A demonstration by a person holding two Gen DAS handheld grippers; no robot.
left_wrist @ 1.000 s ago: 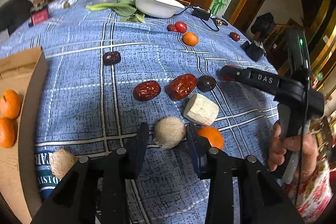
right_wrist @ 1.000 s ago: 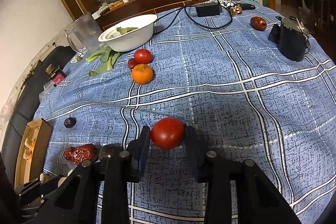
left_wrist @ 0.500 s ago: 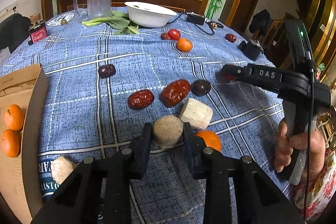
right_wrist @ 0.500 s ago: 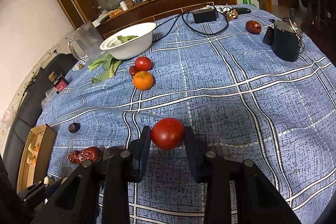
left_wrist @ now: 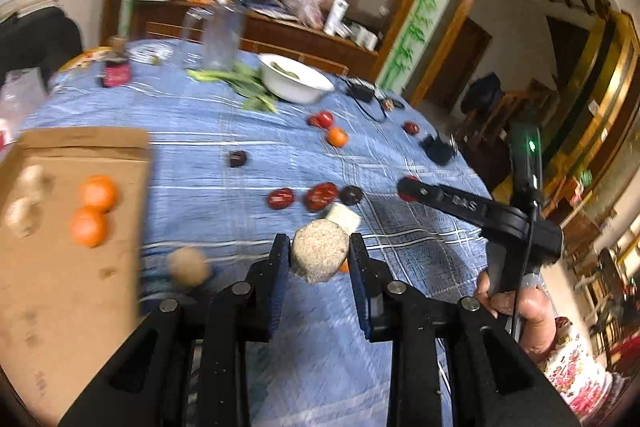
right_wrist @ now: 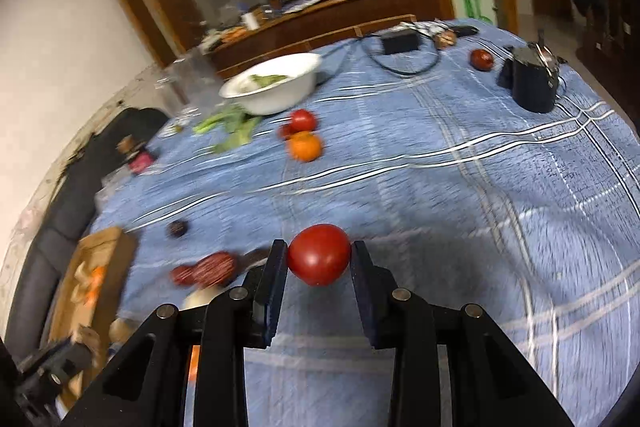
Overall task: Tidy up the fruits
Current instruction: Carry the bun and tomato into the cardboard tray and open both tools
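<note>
Your left claw (left_wrist: 319, 259) is clamped on one pale, grainy chunk (left_wrist: 319, 254), lifted clear of the bench (left_wrist: 248, 163); your right claw (right_wrist: 319, 263) is clamped on one red tomato (right_wrist: 319, 254), also off the cloth. Left of the left claw lies one cardboard box (left_wrist: 72, 291) with two oranges (left_wrist: 94, 211) and what look like two pale lumps (left_wrist: 26, 203), too smeared to name. Just left of that claw sits one more round pale lump (left_wrist: 188, 265); just beyond the held chunk is one white block (left_wrist: 343, 217), partly covered by it, and a sliver of orange (left_wrist: 344, 267) peeks out beside the right finger, mostly hidden. Farther ahead you have two red dates (left_wrist: 304, 195), one dark round fruit (left_wrist: 351, 194) beside them and one dark fruit (left_wrist: 237, 159) apart to the left. Well ahead are one tomato (left_wrist: 323, 119) with a small red thing half hidden behind it, one orange (left_wrist: 337, 136), one white bowl (left_wrist: 294, 79) with greens (left_wrist: 240, 83) beside it, and one red fruit (left_wrist: 410, 127) off to the right. Your right hand (left_wrist: 520, 311) shows at the left view's right edge, partly cut off. Both views are motion-blurred, so the sideboard clutter behind the bench cannot be made out.
</note>
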